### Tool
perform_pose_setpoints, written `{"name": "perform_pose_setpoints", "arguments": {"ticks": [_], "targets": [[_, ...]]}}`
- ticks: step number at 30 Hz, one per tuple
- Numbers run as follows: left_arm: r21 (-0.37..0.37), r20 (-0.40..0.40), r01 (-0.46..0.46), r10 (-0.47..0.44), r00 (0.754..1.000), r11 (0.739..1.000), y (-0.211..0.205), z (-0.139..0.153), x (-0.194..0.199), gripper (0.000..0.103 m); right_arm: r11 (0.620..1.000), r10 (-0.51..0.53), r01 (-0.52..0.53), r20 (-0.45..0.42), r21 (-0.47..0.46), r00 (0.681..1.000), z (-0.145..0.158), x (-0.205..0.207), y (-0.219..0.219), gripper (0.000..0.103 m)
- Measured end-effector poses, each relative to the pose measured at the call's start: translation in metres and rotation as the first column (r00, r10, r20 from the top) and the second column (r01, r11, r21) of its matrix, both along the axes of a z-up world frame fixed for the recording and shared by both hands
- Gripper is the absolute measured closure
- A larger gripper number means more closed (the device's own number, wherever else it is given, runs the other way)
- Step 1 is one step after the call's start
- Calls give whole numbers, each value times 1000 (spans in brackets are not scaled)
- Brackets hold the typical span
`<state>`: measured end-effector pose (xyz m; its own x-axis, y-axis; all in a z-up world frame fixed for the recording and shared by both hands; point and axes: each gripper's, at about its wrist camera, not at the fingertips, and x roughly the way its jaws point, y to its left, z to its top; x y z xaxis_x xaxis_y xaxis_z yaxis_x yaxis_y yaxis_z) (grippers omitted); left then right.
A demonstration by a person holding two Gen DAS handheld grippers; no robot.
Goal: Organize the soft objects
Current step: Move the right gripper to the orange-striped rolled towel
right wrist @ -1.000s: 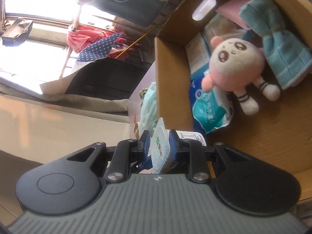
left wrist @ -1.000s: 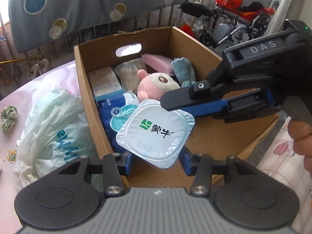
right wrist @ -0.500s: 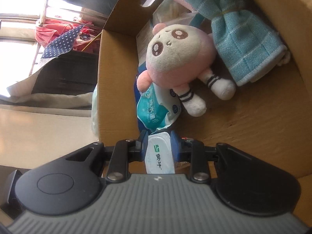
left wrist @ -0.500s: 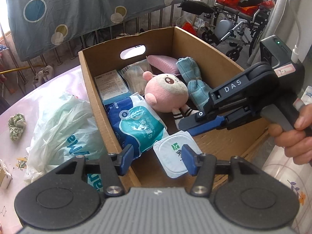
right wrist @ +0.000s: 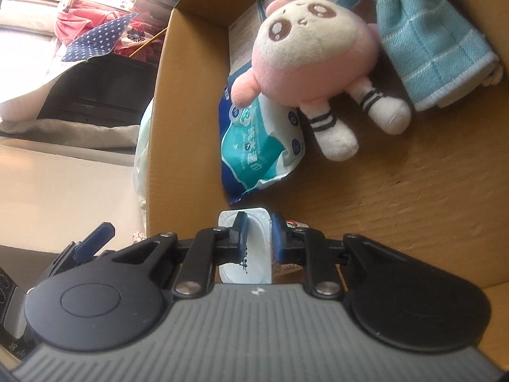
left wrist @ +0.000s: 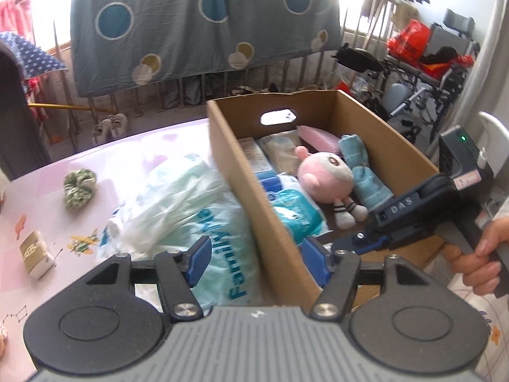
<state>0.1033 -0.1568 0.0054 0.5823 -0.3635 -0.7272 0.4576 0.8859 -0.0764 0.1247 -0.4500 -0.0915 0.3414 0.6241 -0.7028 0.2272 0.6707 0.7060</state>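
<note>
Blue pads of the right gripper (right wrist: 258,234) are clamping a white foil-lidded yogurt cup (right wrist: 251,251) edge-on, low over the floor of the cardboard box (right wrist: 413,191), at its near end. Just beyond the jaws a blue-and-teal wet-wipes pack (right wrist: 257,152) is lying, and past that a pink plush doll (right wrist: 305,54) and a folded light-blue towel (right wrist: 423,41), the doll's feet almost touching the towel's edge.

The left gripper (left wrist: 254,259) is opening with nothing between its fingers, which are straddling the box's near wall from above. Ahead and to its left a pale plastic shopping bag (left wrist: 191,197) is leaning against the box's outside, with a green scrunchie (left wrist: 79,187) and a small tissue packet (left wrist: 35,253) farther out on the pink table (left wrist: 47,172).

Risks, as I judge them: the cup is being pinched by its thin sides, so a hard squeeze could crush it or pop the foil; released on edge, it may roll or tip against the wipes. The open left fingers could also be catching the box wall and dragging it.

Only the right wrist view is showing the cup and the grip on it. Only the left wrist view is showing the items left on the table, and the right gripper from outside with a hand (left wrist: 477,254) on its handle.
</note>
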Motion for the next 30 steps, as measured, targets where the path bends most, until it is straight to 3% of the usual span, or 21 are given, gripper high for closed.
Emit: {"name": "perform_pose_setpoints", "arguments": {"ticks": [6, 11, 16, 23, 26, 30], "targets": [[-2, -22, -109, 109, 994, 994, 42, -12, -6, 38, 999, 33, -34, -10, -16, 999, 6, -2, 16, 83], [-23, -26, -215, 214, 977, 976, 82, -18, -14, 38, 995, 27, -24, 25, -98, 999, 29, -6, 17, 50], [-36, -14, -323, 323, 946, 946, 125, -20, -20, 38, 988, 12, 4, 104, -156, 995, 61, -12, 9, 47], [56, 136, -498, 487, 863, 866, 175, -19, -28, 37, 986, 72, -34, 237, -163, 969, 111, 1, 47, 47], [122, 207, -549, 520, 829, 827, 196, -22, -32, 36, 983, 150, -113, 288, -144, 946, 126, 14, 92, 45], [218, 274, -611, 554, 786, 761, 232, -32, -38, 36, 964, 265, -255, 297, -74, 917, 124, 41, 169, 42]]}}
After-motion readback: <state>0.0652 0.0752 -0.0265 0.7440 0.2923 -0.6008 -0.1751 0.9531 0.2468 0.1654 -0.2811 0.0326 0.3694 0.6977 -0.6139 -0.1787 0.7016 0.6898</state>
